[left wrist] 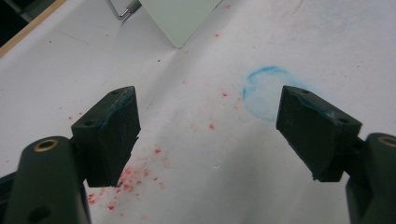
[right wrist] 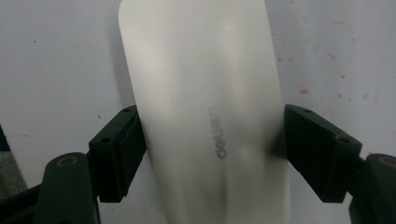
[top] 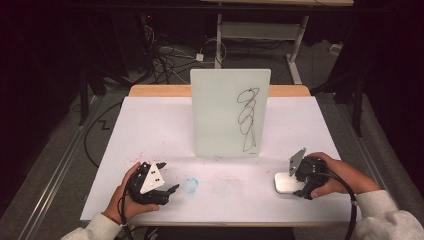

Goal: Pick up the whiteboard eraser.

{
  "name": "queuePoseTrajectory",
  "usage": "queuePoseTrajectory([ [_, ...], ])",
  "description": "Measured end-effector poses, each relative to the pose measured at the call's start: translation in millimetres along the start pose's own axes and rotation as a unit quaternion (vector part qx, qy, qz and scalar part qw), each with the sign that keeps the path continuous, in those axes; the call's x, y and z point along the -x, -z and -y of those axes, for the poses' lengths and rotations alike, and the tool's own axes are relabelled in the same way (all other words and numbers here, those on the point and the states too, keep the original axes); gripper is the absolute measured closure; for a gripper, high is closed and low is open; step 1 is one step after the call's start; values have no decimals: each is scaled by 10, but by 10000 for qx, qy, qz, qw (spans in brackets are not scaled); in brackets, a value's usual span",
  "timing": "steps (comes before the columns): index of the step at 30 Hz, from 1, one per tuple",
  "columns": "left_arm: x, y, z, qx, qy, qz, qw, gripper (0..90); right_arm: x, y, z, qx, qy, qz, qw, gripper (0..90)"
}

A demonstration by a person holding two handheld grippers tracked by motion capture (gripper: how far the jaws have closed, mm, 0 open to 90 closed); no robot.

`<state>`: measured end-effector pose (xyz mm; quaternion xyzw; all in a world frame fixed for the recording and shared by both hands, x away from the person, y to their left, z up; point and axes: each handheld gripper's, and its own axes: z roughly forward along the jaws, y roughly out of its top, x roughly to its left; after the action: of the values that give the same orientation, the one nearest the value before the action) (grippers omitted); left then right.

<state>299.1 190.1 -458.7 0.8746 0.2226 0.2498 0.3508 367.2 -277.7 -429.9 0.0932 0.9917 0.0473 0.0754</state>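
White eraser block (right wrist: 205, 107) w/ "deli" printed on it lies flat on the table's white paper cover (top: 150, 130), near the front edge on the person's right, well apart from the upright whiteboard (top: 230, 112) at mid-table. Right gripper (right wrist: 212, 154) straddles it: jaws either side of the body, left jaw touching or nearly so, right jaw w/ a thin dark gap. Whether it's actually clamped can't be told from the right gripper view.

Left gripper (left wrist: 208, 135) sits low over the paper at front left, jaws wide apart, nothing between them; blue smudged ring (left wrist: 266, 95) lies just ahead of it, red specks (left wrist: 135, 179) scattered under it.

Risks, as a judgement: the eraser's shell looks smooth, rounded, satin plastic, so flat jaw pads may slip off if grip is light or off-centre. If it's headed for the black scribble (top: 248, 117), a hard push could tip the board, since it stands on a thin wire prop (left wrist: 119, 11). Paper cover is creased & soft, could drag or wrinkle under a sliding jaw. Board face: glossy, pale, rectangular.
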Motion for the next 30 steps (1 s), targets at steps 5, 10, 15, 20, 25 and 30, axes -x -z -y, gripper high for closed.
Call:
queuePoseTrajectory([
  [5,2,-17,1,-55,-19,23,10000,207,23,-93,-55,-48,150,-113,9998,262],
  [10,0,-14,5,-50,-6,39,10000,207,15,-52,-36,46,253,-135,9996,304],
  [15,-2,-14,3,-48,1,34,10000,207,7,71,-9,720,64,179,9972,307],
  [20,6,-11,3,-50,29,60,10000,207,2,203,-73,1383,-384,710,9871,306],
  [25,1,8,-1,15,-3,1,10000,207,-23,223,-170,1813,-717,1037,9753,306],
  [30,-4,17,2,35,-6,-24,10000,207,-94,209,-303,2323,-876,1221,9610,307],
])
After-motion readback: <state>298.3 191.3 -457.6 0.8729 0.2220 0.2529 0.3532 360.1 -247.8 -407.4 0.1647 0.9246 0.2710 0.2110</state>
